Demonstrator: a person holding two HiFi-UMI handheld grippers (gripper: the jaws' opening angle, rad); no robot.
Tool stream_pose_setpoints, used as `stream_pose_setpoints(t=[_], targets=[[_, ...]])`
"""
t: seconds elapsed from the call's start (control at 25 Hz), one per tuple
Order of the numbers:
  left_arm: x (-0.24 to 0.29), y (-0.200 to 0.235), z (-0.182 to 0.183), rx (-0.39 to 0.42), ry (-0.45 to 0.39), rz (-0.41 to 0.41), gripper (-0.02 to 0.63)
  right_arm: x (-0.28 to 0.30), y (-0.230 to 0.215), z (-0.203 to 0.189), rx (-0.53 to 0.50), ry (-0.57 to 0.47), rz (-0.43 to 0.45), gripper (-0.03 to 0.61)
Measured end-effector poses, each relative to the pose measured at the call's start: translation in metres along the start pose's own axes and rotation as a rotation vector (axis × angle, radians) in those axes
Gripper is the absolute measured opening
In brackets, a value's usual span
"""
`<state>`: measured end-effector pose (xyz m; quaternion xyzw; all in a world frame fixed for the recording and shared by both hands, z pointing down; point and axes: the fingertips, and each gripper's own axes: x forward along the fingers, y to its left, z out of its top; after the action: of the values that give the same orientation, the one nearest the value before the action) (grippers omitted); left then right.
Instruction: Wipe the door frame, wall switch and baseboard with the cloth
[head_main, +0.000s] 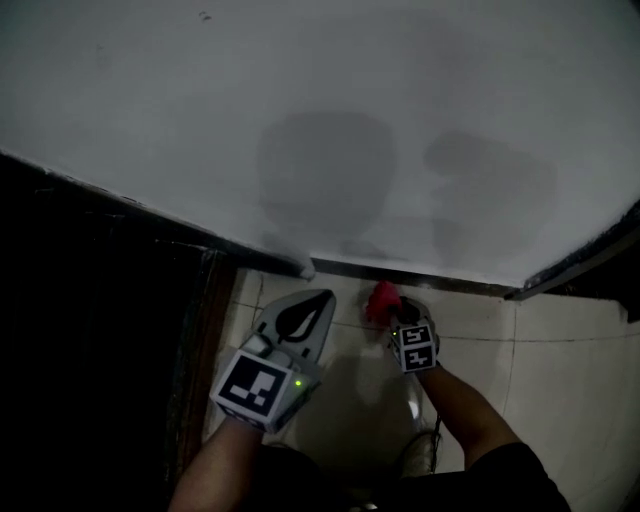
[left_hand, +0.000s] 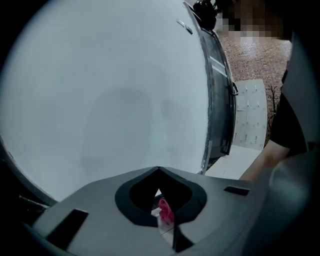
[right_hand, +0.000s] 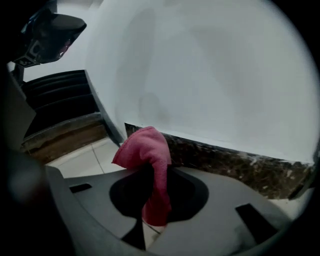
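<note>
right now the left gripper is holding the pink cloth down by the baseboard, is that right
No, the right gripper holds the pink cloth by the baseboard, as the right gripper view shows; the left gripper is shut on nothing.

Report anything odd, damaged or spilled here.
Two darker patches on the wall above the baseboard stand out. I cannot tell whether they are damp marks or shadows. Nothing looks spilled or broken. The cloth is bunched in the right gripper.
</note>
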<state>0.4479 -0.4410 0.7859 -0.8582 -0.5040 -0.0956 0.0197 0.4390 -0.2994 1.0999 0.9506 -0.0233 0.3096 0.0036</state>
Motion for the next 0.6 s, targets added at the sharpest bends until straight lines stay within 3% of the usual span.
stream_pose_setpoints(t=[0.36,0.48,0.6], targets=[[-0.053,0.058,-0.018,-0.048,0.069,0.136,-0.006,0.063,0.1,0.033,-0.053,0.004,0.144,0.058],[-0.063,0.067,-0.021,-0.102,0.073,0.141,-0.006,0.086,0.122,0.03,-0.015,0.023,0.151,0.058],[-0.065,0.06,-0.026,-0.068,0.083,0.102,-0.006,0.105,0.135,0.033,0.015,0.023,0.133,0.058]])
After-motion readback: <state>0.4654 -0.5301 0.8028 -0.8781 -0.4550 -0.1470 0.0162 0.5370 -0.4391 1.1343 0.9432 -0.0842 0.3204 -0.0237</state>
